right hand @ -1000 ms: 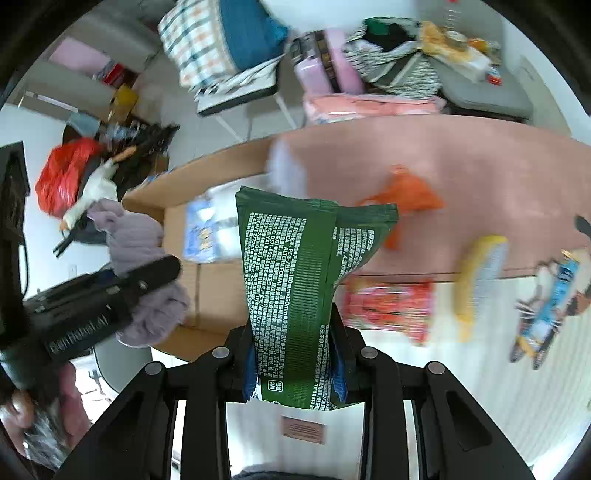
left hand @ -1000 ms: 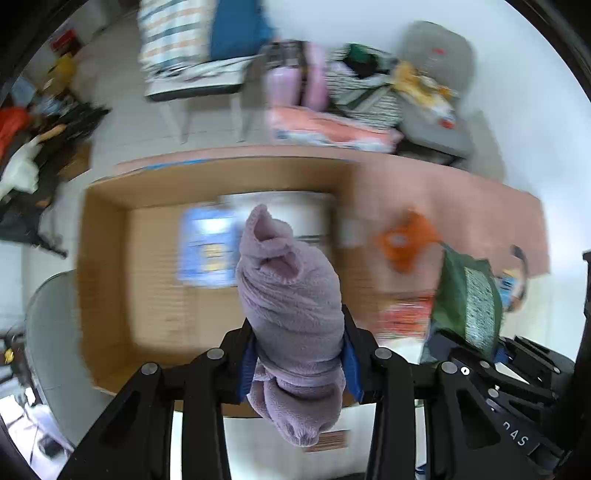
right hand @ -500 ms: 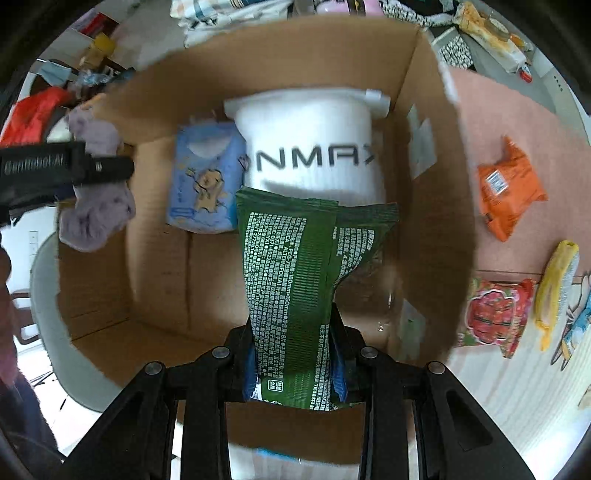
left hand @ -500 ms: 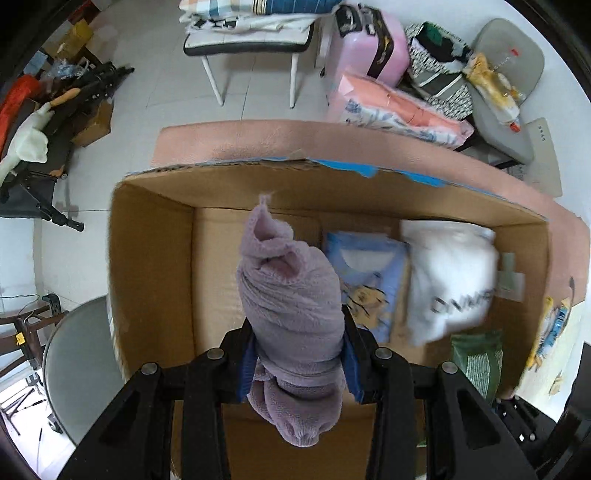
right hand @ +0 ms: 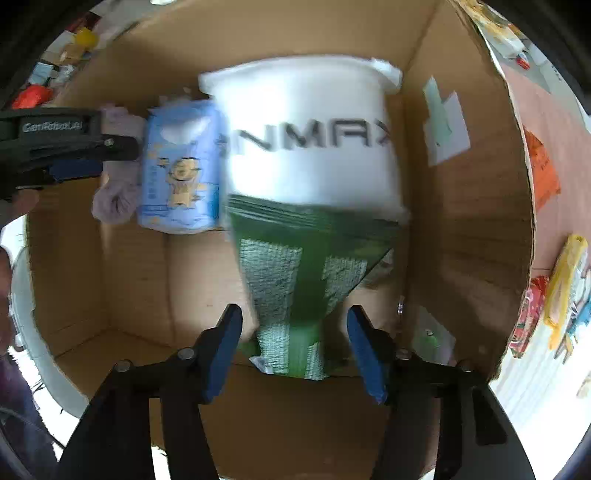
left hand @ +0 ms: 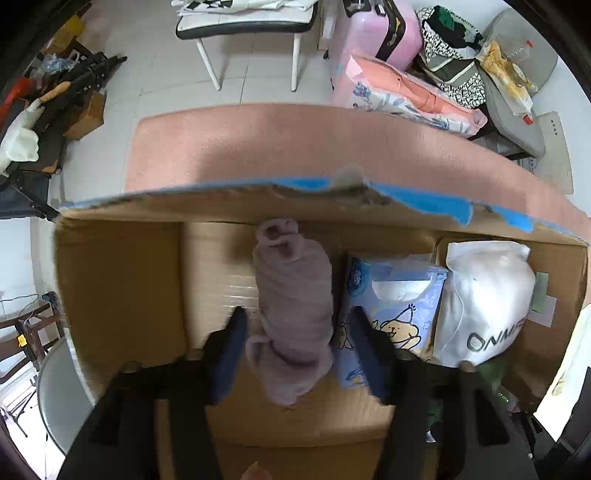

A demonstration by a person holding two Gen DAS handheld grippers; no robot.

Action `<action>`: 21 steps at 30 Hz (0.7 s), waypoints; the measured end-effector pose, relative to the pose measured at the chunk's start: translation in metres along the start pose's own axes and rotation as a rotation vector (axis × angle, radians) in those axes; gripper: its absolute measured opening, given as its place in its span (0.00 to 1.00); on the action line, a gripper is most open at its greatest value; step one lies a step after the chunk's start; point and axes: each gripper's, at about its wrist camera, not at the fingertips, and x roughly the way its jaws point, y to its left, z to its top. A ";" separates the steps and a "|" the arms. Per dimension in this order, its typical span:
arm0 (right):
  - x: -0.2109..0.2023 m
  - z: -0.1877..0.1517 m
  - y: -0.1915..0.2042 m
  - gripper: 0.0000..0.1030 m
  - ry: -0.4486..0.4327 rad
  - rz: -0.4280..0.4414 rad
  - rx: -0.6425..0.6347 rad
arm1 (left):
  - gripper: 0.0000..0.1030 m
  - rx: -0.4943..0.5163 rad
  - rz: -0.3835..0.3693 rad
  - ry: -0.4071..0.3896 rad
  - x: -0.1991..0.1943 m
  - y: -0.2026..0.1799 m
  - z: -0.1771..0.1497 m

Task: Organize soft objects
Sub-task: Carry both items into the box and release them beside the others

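My left gripper [left hand: 295,325] is open inside the cardboard box [left hand: 118,295]; the rolled lilac towel [left hand: 293,295] lies loose between its fingers, beside a light blue tissue pack [left hand: 395,306] and a white bag [left hand: 484,299]. My right gripper [right hand: 293,321] is open inside the same box [right hand: 461,221]; the green packet [right hand: 299,280] sits loose between its fingers, in front of the white bag [right hand: 310,136]. The blue pack [right hand: 181,173], lilac towel [right hand: 114,195] and left gripper [right hand: 62,147] show at the left of the right wrist view.
The box stands on a pink-covered table [left hand: 295,144]. Snack packets, orange [right hand: 541,170], yellow [right hand: 565,280] and red [right hand: 528,317], lie outside the box's right wall. A chair [left hand: 247,26], pink suitcase [left hand: 373,29] and piled clothes stand beyond the table.
Both grippers moved down into the box and opened. The lilac towel and the green packet have been let go and rest inside the box.
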 end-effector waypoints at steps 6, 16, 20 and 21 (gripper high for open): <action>-0.031 -0.007 0.004 0.89 -0.054 -0.033 -0.013 | 0.94 -0.022 -0.008 -0.077 -0.034 0.011 -0.016; -0.080 -0.033 -0.003 1.00 -0.174 -0.065 -0.002 | 0.97 -0.051 0.011 -0.242 -0.086 0.019 -0.094; -0.102 -0.058 0.006 1.00 -0.230 -0.087 -0.013 | 0.97 -0.060 0.003 -0.281 -0.096 0.017 -0.128; -0.106 -0.063 0.007 1.00 -0.241 -0.090 -0.016 | 0.97 -0.061 0.000 -0.290 -0.100 0.016 -0.134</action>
